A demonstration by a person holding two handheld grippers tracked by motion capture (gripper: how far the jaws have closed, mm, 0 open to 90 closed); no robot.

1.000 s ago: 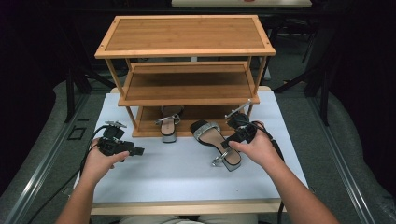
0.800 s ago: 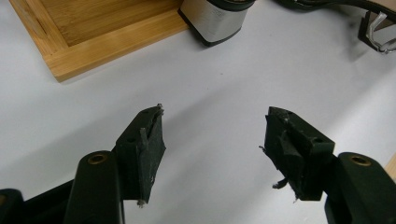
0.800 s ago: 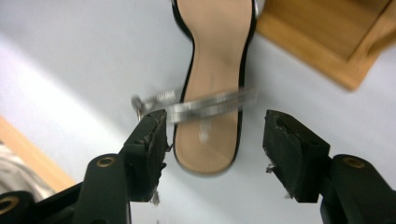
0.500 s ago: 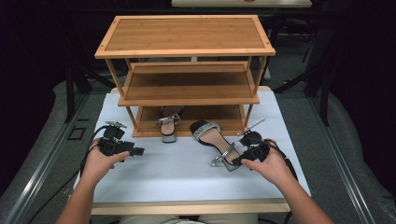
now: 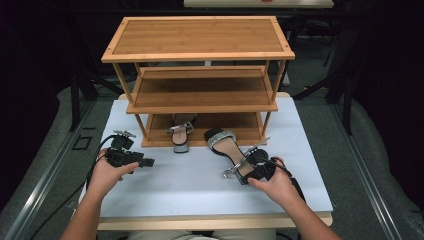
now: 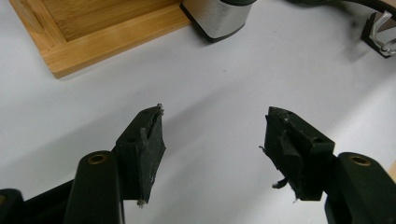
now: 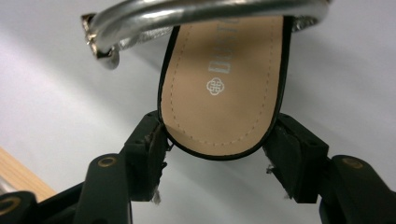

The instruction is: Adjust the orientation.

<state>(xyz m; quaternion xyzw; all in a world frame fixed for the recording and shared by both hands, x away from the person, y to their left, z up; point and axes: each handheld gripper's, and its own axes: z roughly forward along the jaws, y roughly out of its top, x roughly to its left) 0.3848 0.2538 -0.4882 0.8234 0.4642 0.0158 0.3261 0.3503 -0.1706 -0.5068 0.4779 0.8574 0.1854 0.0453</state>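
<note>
Right gripper: jaws set on either side of the heel end of a black sandal, both pads touching its sole edge. Its silver ankle strap arches just beyond the jaws. The sandal lies on the white table. Left gripper: jaws spread wide, nothing between them, over bare table. Ahead of it stands the silver block heel of a second sandal at the front edge of the bamboo shoe rack.
</note>
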